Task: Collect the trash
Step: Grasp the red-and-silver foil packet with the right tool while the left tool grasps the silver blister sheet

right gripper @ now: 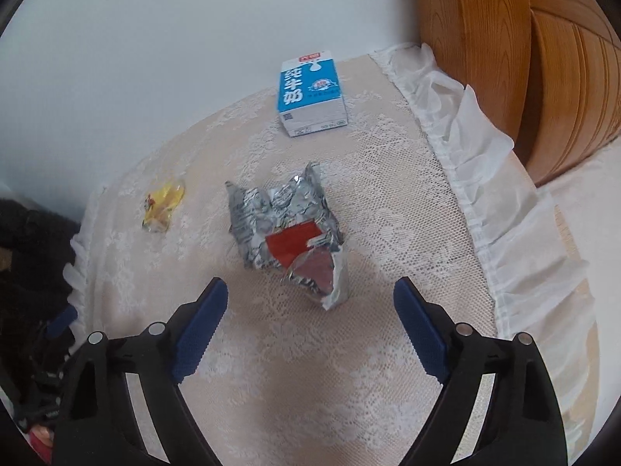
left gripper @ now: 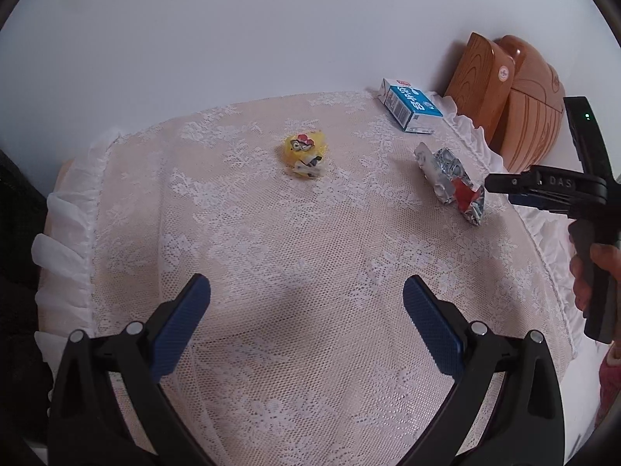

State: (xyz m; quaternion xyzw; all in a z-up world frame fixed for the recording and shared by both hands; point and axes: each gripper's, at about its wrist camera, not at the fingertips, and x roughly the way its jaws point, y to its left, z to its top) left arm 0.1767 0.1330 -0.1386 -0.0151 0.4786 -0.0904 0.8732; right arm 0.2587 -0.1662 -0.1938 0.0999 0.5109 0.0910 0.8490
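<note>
A crumpled silver and red wrapper [right gripper: 289, 225] lies on the lace-covered table [right gripper: 310, 407], just ahead of my open, empty right gripper [right gripper: 310, 295]. It also shows in the left wrist view [left gripper: 452, 178], with the right gripper [left gripper: 495, 188] close by at its right end. A small yellow wrapper [left gripper: 304, 153] lies mid-table, well ahead of my open, empty left gripper [left gripper: 306, 291]; it also shows in the right wrist view [right gripper: 163, 204]. A blue and white milk carton [right gripper: 310, 91] lies at the far side, also in the left wrist view [left gripper: 409, 105].
Brown wooden furniture [right gripper: 524, 58] stands against the white wall beyond the table's right edge. A white frill [right gripper: 485, 163] borders the tablecloth. Dark items [right gripper: 27, 240] lie off the left side.
</note>
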